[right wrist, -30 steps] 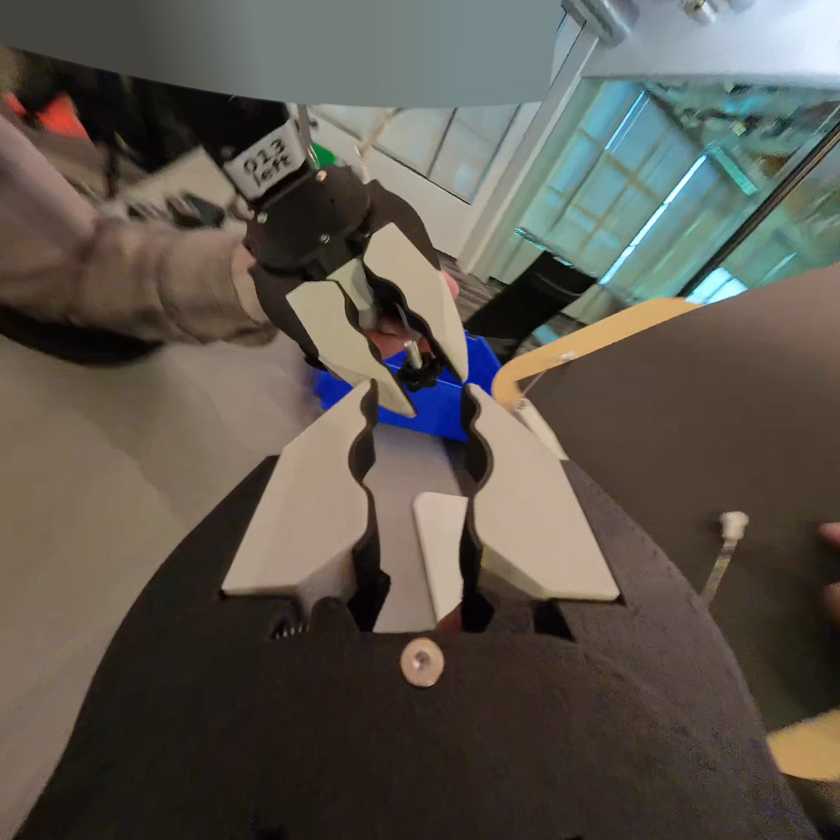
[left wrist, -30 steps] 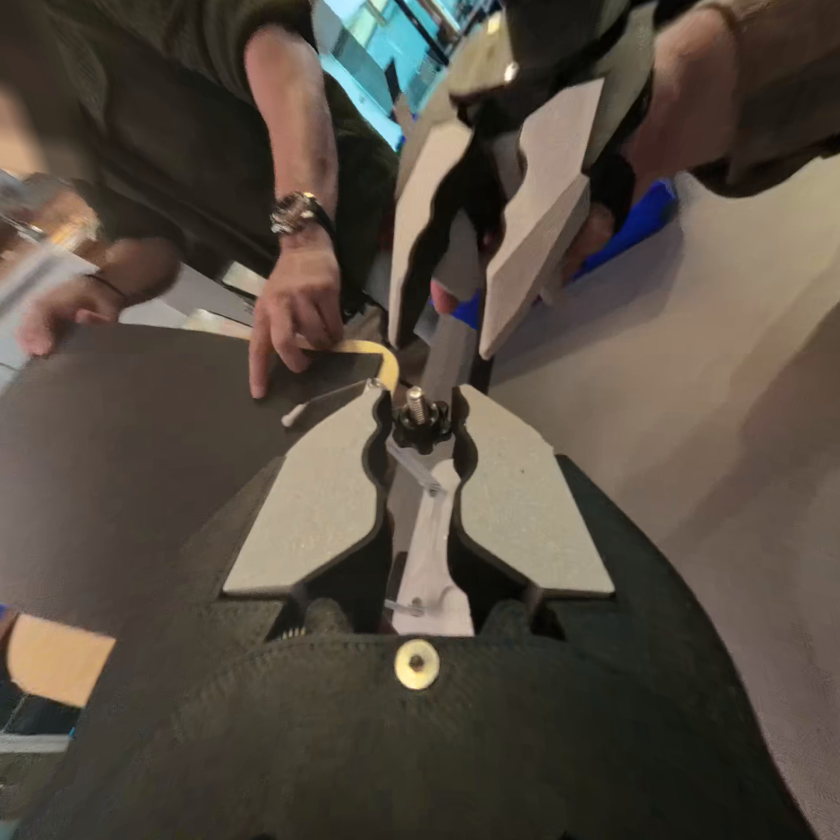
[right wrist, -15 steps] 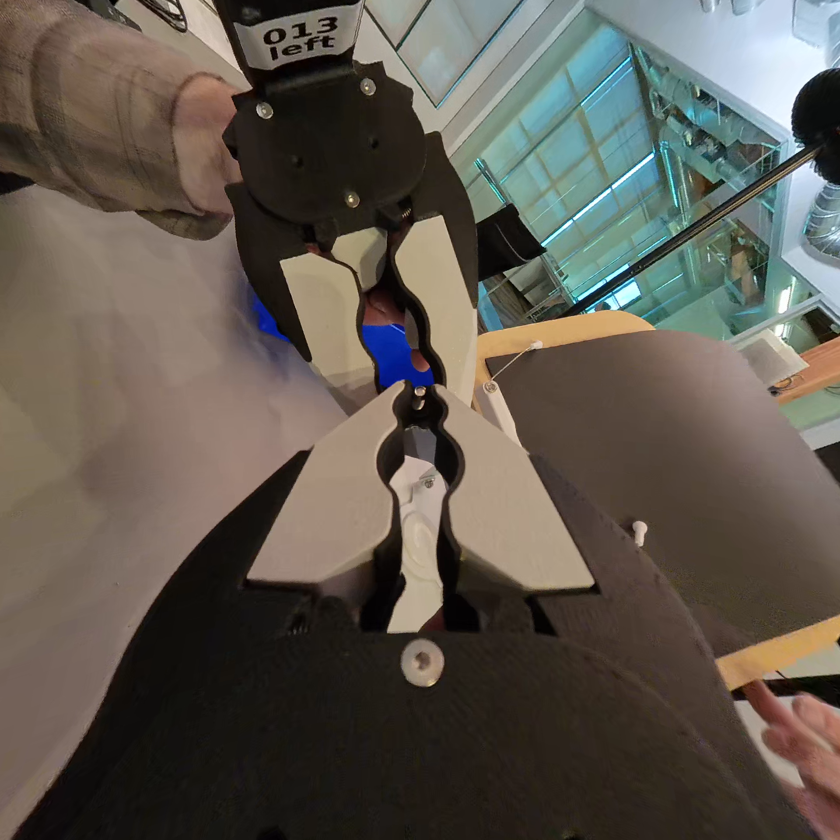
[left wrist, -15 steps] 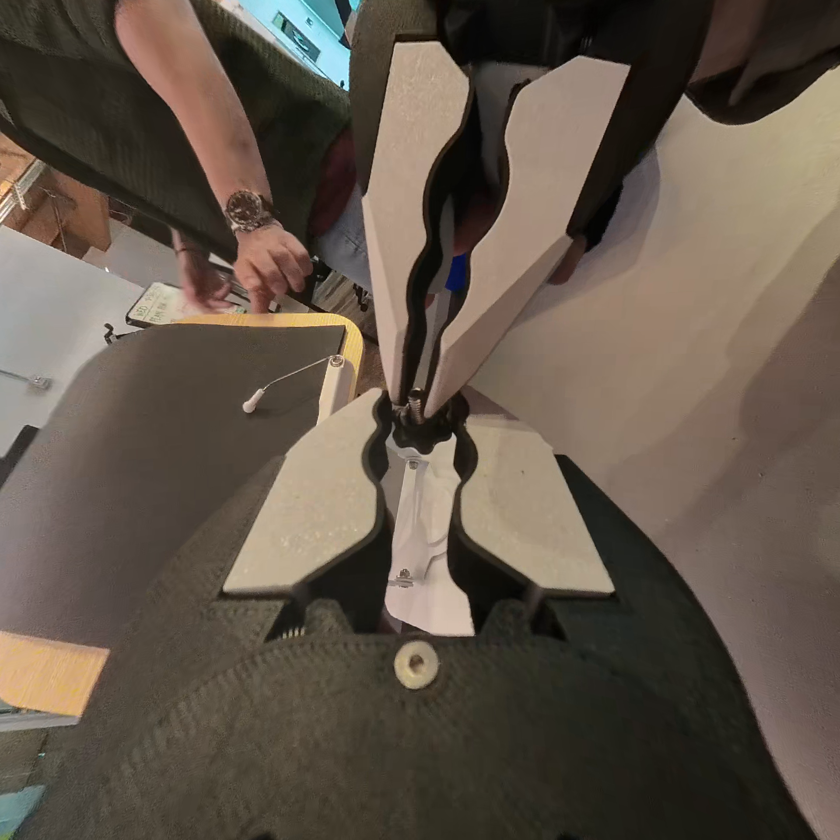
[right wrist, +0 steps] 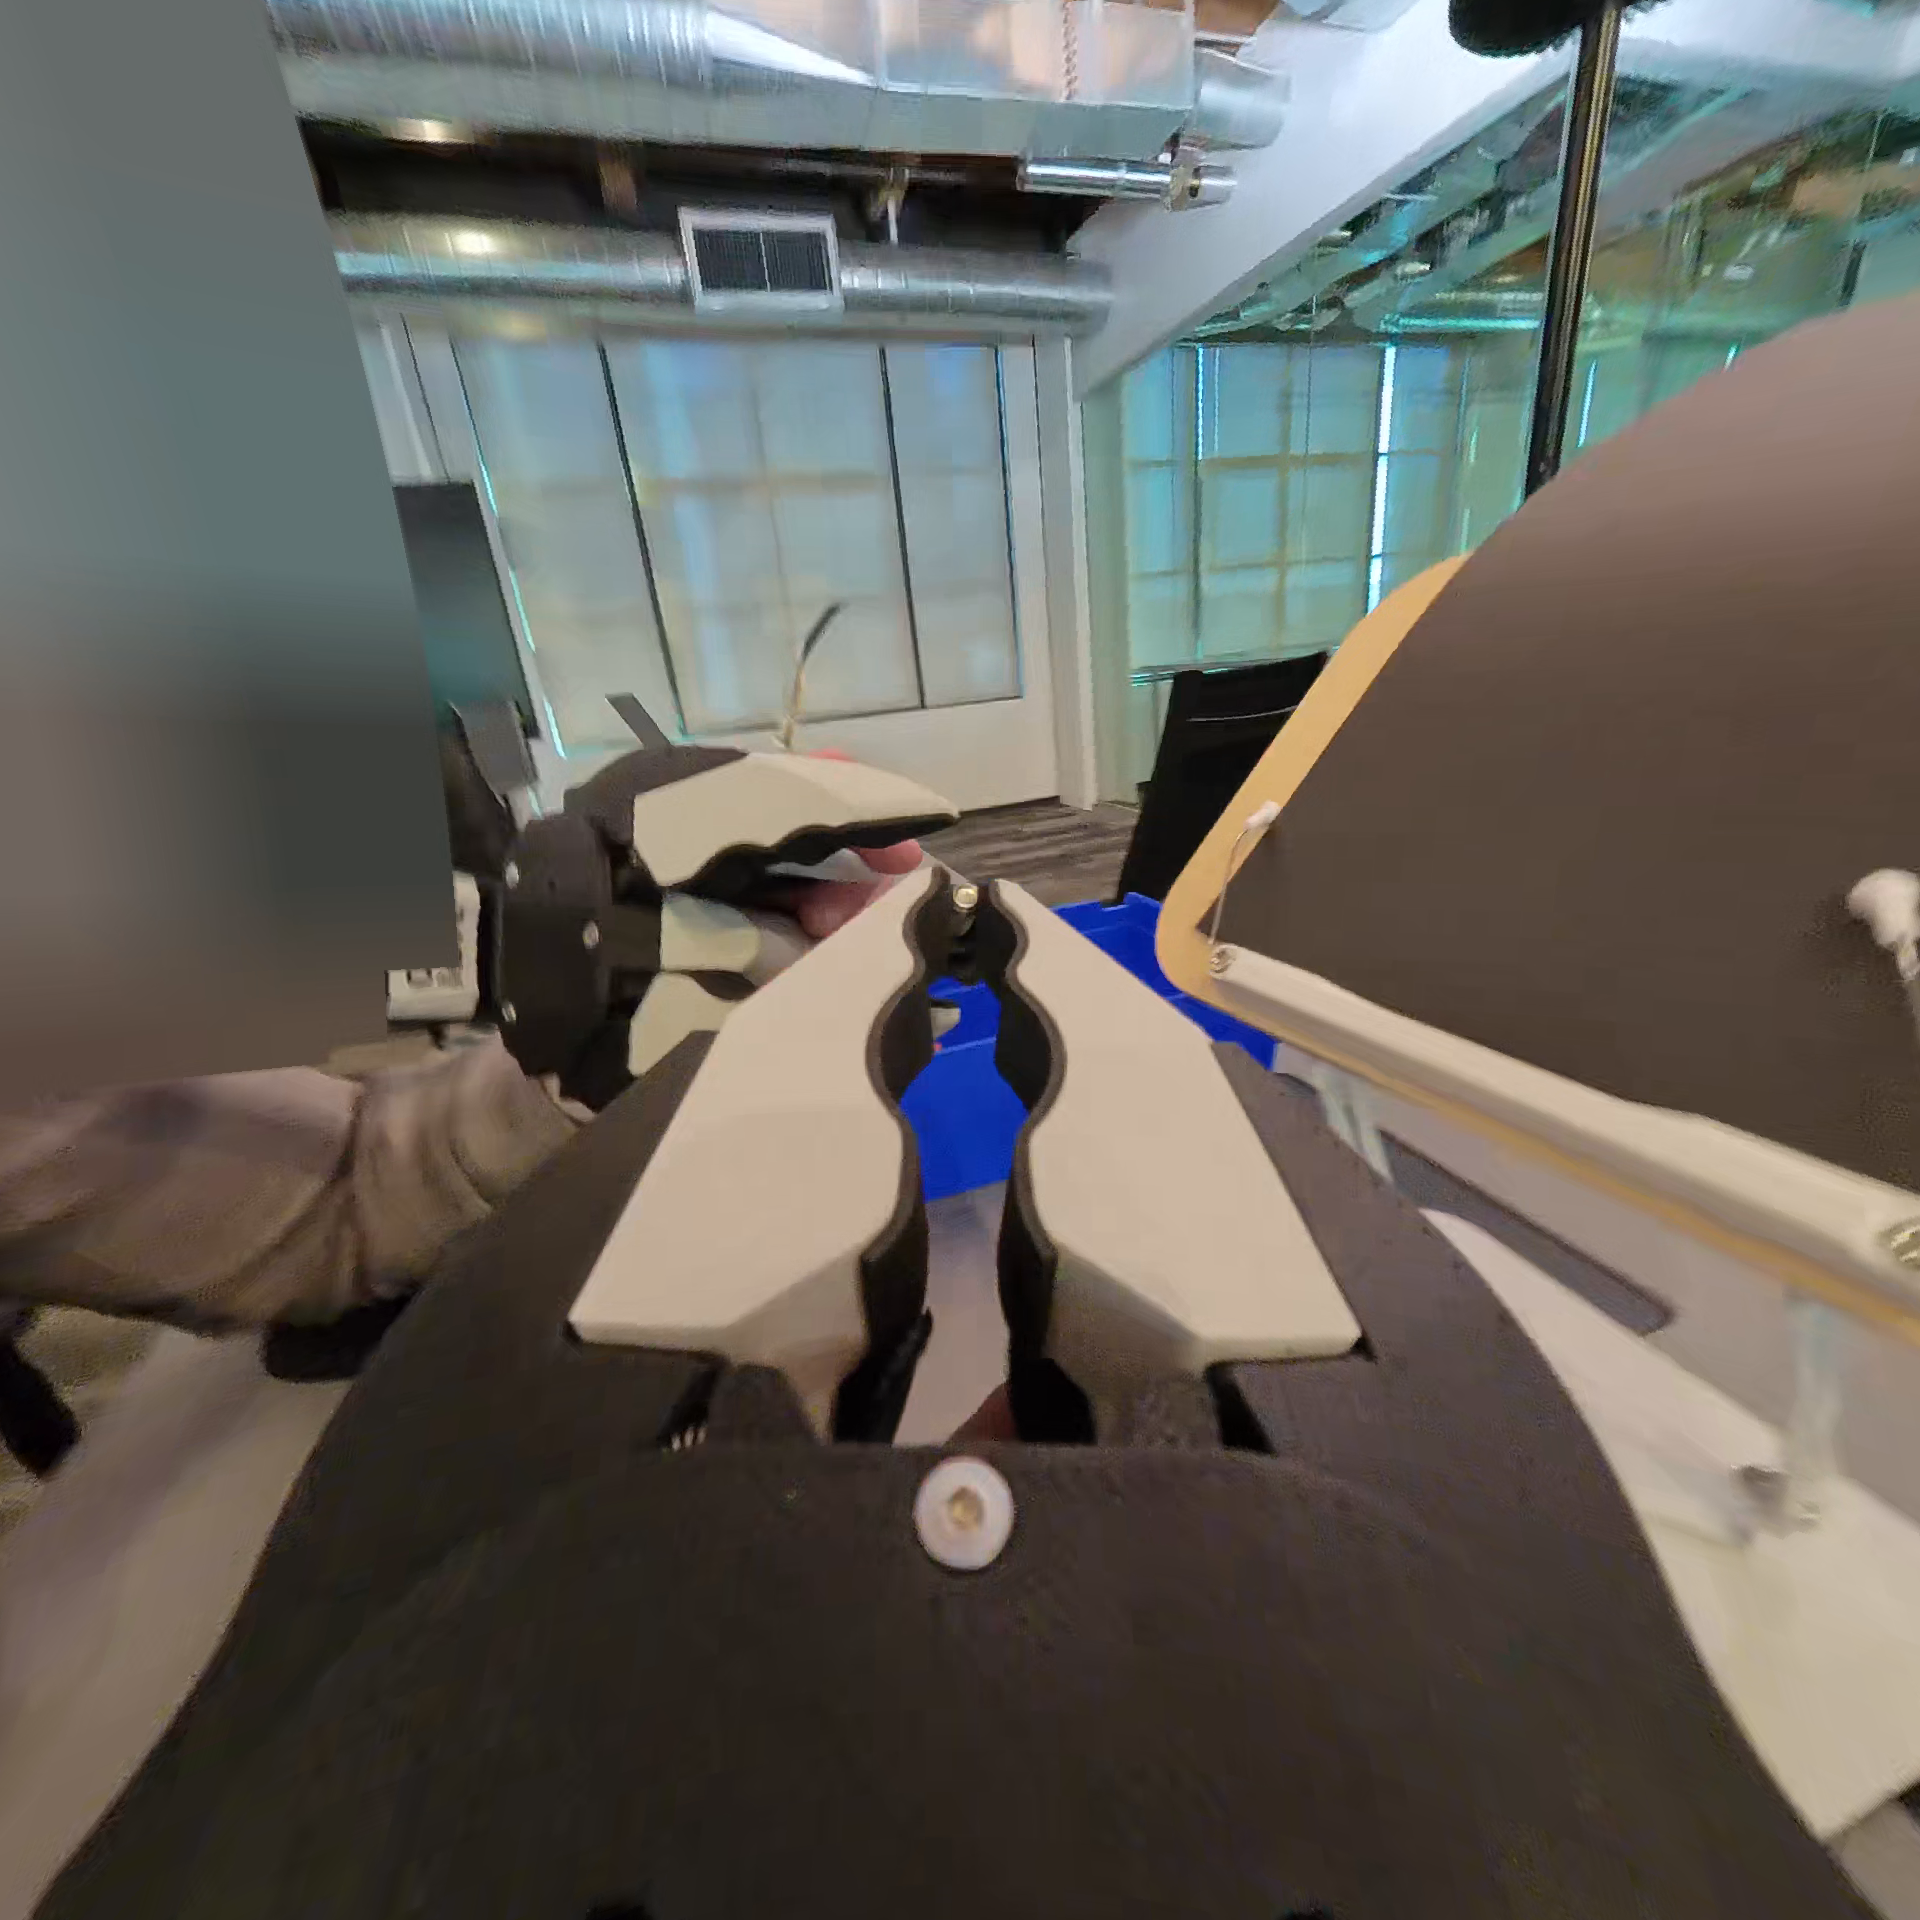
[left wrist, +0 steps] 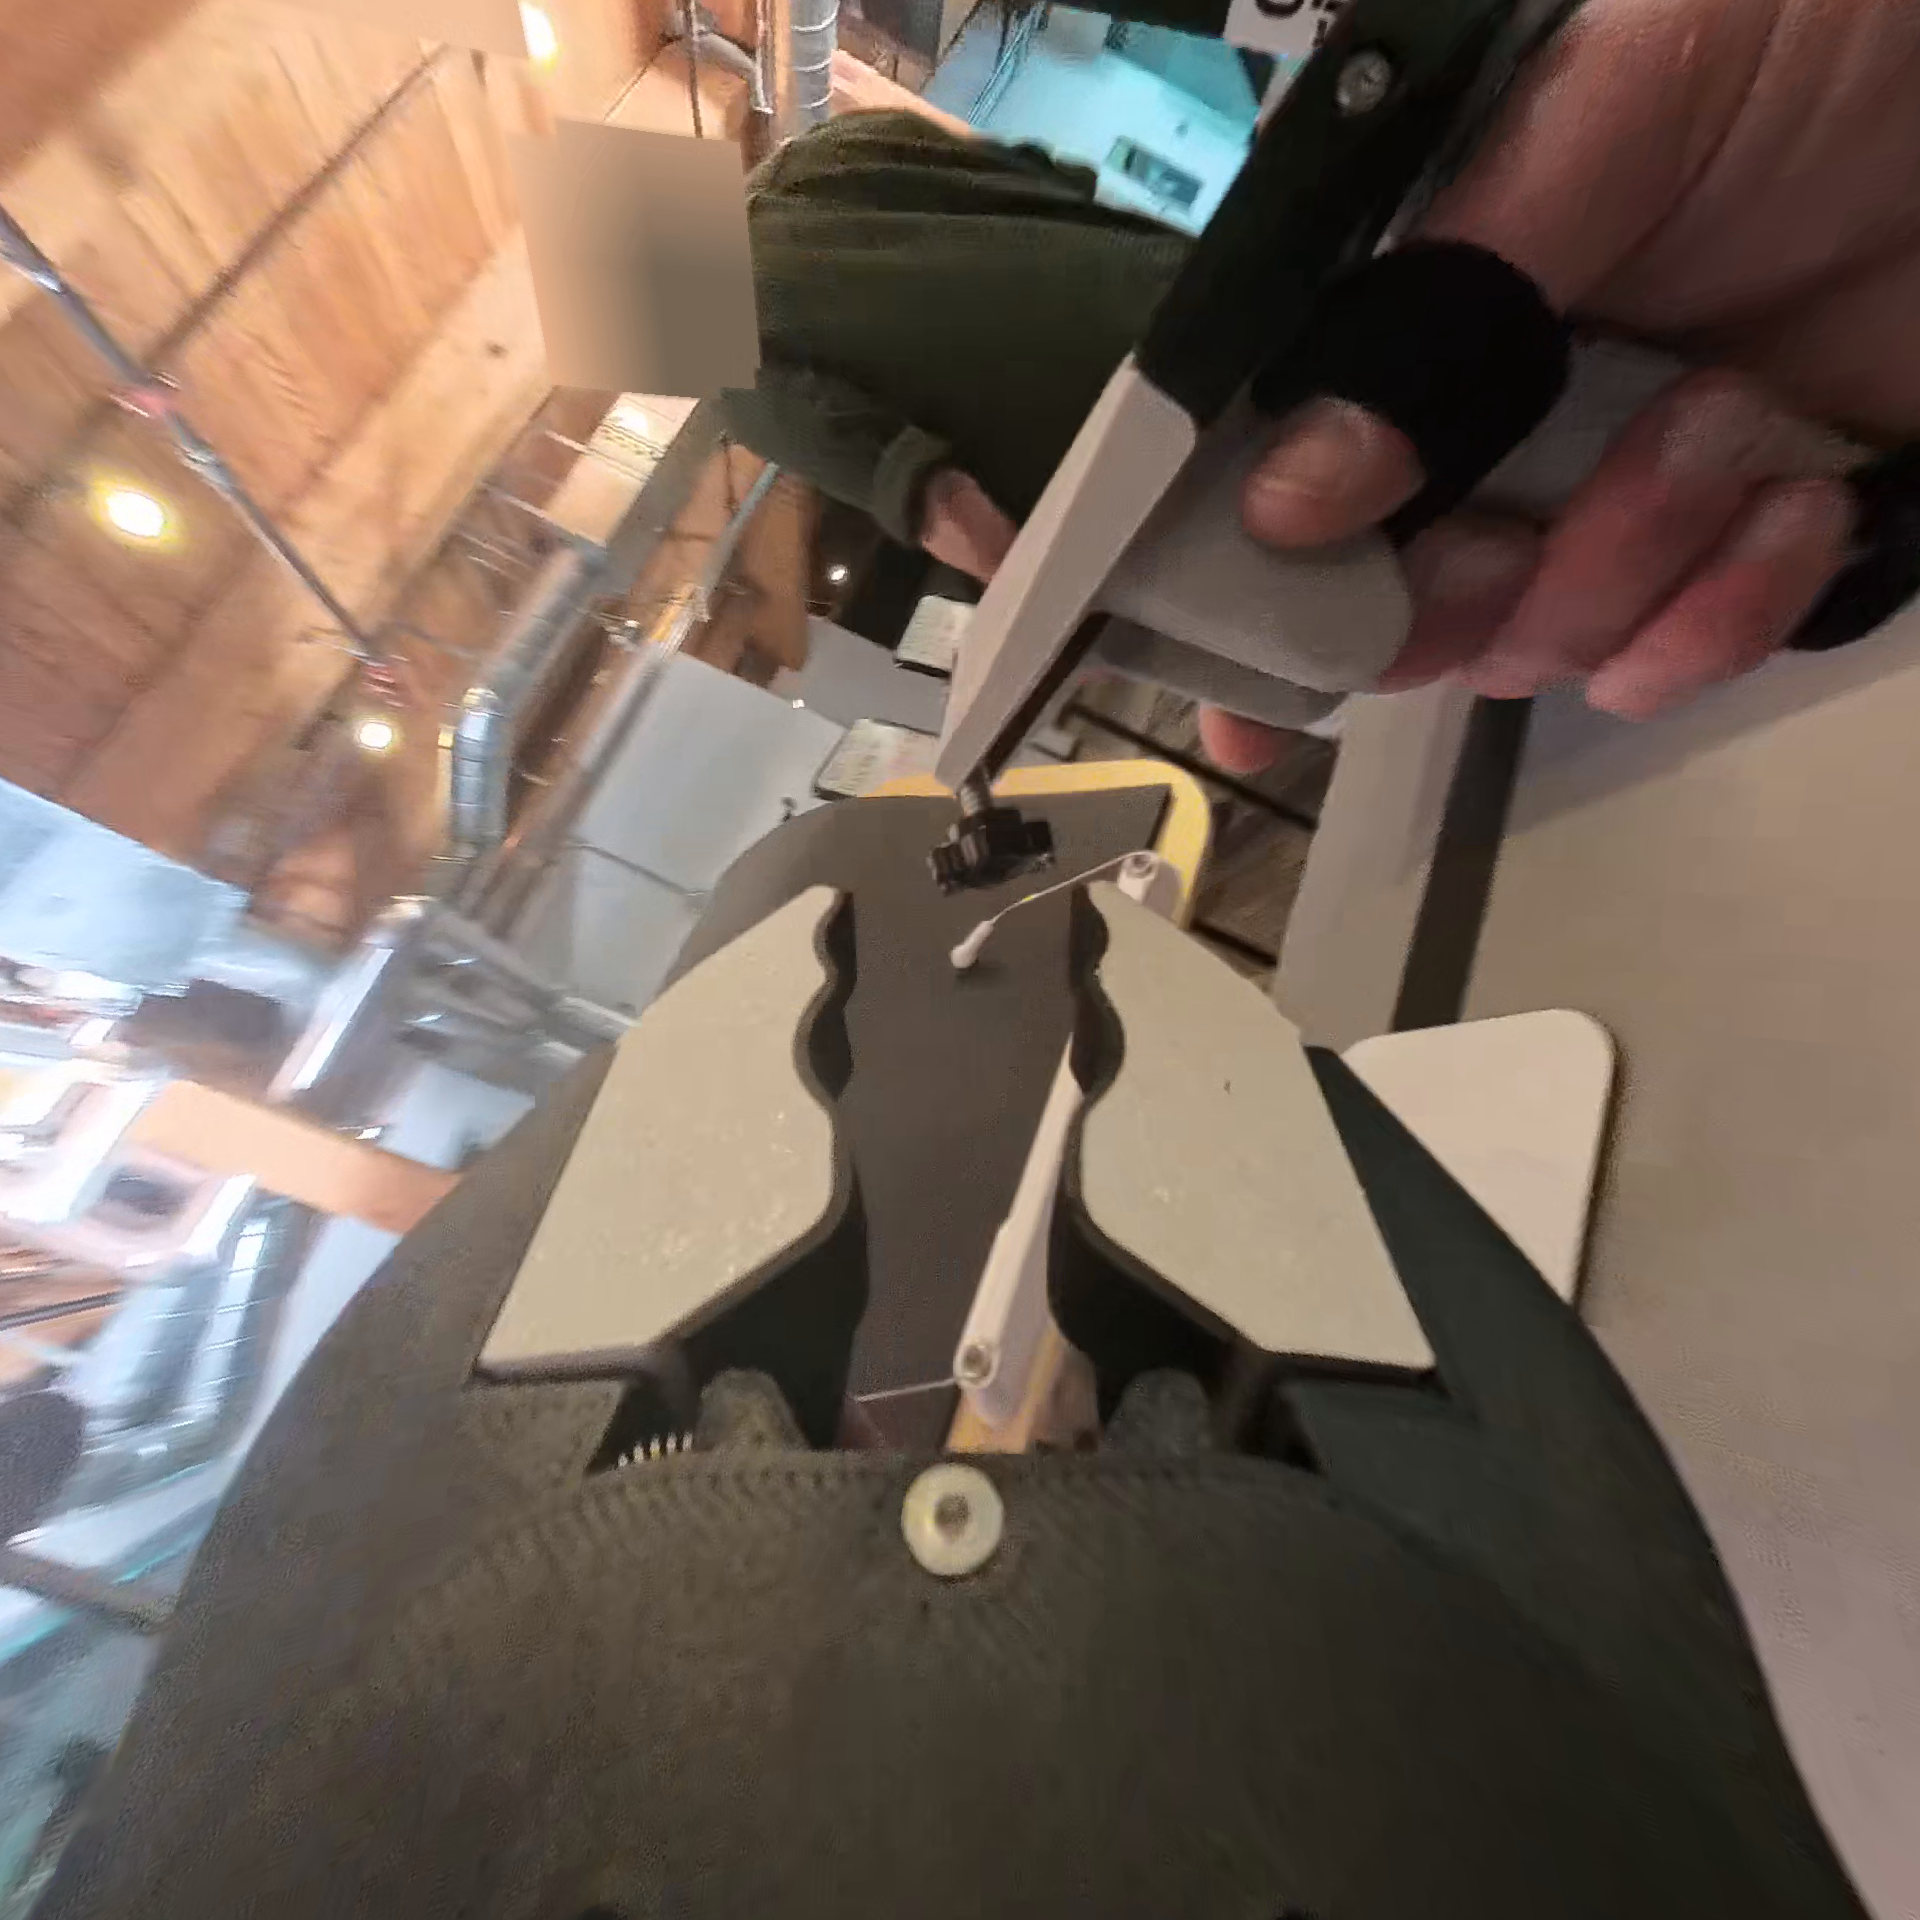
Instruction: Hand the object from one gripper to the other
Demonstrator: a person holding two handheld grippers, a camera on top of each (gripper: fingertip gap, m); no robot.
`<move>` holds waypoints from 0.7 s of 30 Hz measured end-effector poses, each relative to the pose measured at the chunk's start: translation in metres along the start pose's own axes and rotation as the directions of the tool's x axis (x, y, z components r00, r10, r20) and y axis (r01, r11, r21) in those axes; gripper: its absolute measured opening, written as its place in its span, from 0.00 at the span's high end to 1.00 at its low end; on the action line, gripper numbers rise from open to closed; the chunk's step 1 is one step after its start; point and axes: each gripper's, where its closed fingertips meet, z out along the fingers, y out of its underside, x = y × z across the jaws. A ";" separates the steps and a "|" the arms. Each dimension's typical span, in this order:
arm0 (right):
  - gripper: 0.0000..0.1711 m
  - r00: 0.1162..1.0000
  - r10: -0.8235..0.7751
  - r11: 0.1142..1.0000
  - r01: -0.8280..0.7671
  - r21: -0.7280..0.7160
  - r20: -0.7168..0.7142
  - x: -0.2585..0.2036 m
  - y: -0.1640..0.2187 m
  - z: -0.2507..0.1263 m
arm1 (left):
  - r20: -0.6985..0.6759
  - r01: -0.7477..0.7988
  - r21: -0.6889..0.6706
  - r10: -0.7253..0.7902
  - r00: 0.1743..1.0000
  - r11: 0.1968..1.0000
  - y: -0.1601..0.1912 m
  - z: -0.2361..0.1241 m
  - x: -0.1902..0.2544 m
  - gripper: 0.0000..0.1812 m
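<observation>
Right tool pinches black knob bolt at its tips; left tool gapes empty.

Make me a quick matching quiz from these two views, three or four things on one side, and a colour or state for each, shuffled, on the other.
Things:
1. left gripper
2. right gripper
3. black knob with a threaded stud
4. bin

States:
A. blue
B. jaws apart, nothing between them
C. hangs from the other gripper's tips
D. jaws closed on the stud

Pairs: 1-B, 2-D, 3-C, 4-A
</observation>
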 end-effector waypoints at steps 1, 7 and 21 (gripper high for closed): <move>0.99 1.000 0.029 1.000 -0.029 0.005 -0.007 0.001 0.002 0.001 | 0.025 -0.034 -0.015 0.034 0.999 0.999 0.001 0.001 0.000 0.79; 0.99 0.995 -0.029 0.999 0.033 0.038 -0.095 0.004 0.003 0.003 | 0.069 -0.025 -0.059 0.029 0.997 0.998 0.004 0.005 0.000 0.80; 0.99 0.950 -0.265 0.963 0.269 0.002 -0.165 -0.006 0.004 0.007 | 0.046 0.010 -0.060 -0.007 0.999 0.998 0.005 0.005 0.002 0.87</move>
